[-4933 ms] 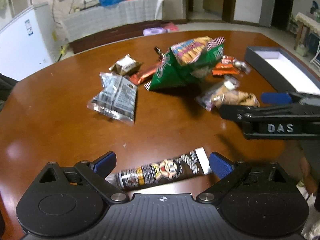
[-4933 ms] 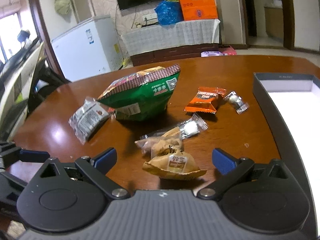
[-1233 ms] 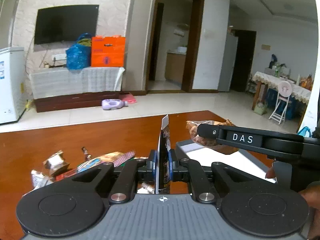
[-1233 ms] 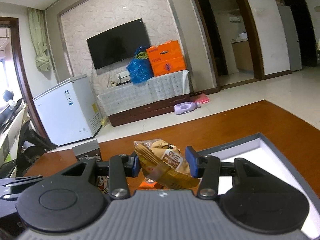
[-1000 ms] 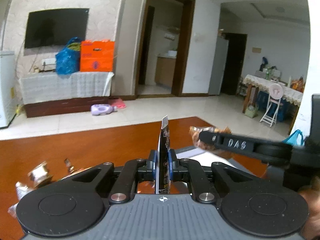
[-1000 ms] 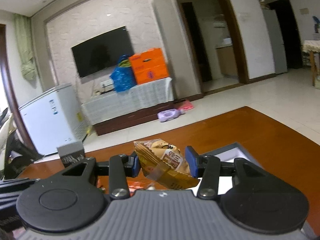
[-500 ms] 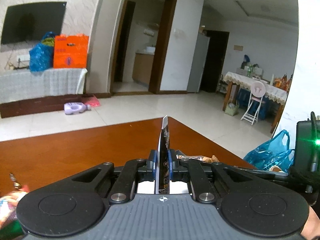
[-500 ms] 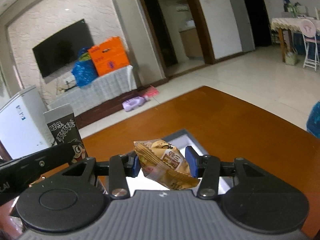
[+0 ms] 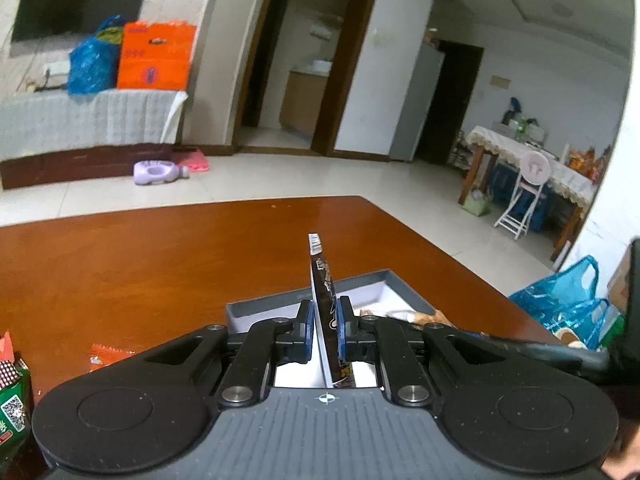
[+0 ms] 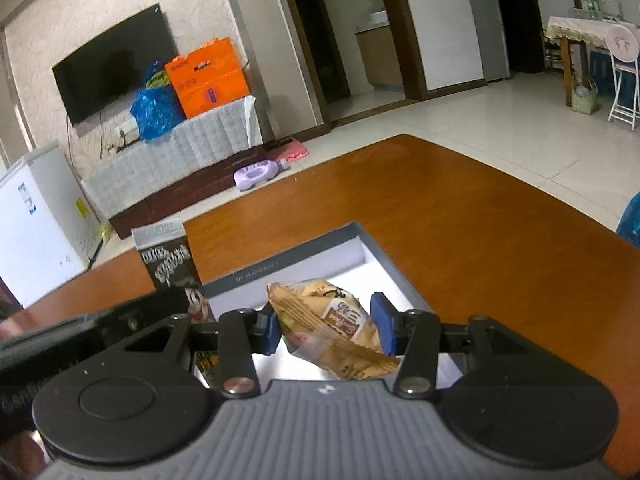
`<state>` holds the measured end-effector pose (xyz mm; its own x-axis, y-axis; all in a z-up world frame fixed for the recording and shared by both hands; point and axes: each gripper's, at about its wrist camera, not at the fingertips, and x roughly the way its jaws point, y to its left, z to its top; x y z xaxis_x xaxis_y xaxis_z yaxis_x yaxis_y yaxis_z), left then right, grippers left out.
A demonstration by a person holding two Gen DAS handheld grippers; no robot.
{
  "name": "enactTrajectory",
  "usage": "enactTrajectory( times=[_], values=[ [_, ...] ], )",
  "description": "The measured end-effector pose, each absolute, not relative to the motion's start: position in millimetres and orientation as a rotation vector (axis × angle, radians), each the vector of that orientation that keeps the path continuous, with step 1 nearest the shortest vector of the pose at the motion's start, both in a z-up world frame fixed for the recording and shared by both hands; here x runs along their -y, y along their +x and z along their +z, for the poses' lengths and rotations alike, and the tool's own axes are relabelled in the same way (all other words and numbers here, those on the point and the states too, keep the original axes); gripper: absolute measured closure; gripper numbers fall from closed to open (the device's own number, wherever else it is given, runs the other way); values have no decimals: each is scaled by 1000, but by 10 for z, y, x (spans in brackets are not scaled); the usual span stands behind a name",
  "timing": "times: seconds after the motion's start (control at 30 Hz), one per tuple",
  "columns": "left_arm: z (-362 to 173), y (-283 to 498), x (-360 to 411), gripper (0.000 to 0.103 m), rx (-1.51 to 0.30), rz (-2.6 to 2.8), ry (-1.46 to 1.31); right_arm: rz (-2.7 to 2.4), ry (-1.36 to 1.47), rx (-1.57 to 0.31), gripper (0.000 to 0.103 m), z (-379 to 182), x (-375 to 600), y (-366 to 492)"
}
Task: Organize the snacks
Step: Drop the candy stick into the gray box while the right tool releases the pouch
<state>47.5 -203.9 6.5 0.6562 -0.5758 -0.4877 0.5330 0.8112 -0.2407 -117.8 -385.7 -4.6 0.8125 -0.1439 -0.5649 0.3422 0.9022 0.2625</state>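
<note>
My left gripper (image 9: 323,330) is shut on a long black snack packet (image 9: 322,292), held edge-on and upright over the near end of the grey box (image 9: 264,307) with a white inside. The same packet shows in the right wrist view (image 10: 170,264). My right gripper (image 10: 326,328) is shut on a tan pastry packet (image 10: 332,324) and holds it above the box (image 10: 312,254). The pastry packet also shows in the left wrist view (image 9: 424,317), just right of my left fingers.
The box sits on a brown wooden table (image 9: 160,260). An orange snack packet (image 9: 108,354) and a green chip bag (image 9: 10,404) lie at the left. The table's far edge (image 10: 500,172) drops to a tiled floor.
Both grippers have tipped down and moved over the box, each still holding its packet. The box now shows under both.
</note>
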Motion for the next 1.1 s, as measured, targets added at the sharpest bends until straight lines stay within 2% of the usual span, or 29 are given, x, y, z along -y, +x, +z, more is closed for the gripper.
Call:
enactTrajectory(
  times=[0.5, 0.83, 1.1],
  values=[
    [-67, 666, 1952, 88, -663, -612, -104, -250, 347, -612, 57, -219, 3740, -835],
    [-81, 644, 1979, 88, -653, -636, -69, -248, 311, -613, 57, -254, 3662, -815],
    [-186, 634, 2042, 90, -697, -627, -21, -247, 290, -617, 56, -270, 3617, -789]
  ],
)
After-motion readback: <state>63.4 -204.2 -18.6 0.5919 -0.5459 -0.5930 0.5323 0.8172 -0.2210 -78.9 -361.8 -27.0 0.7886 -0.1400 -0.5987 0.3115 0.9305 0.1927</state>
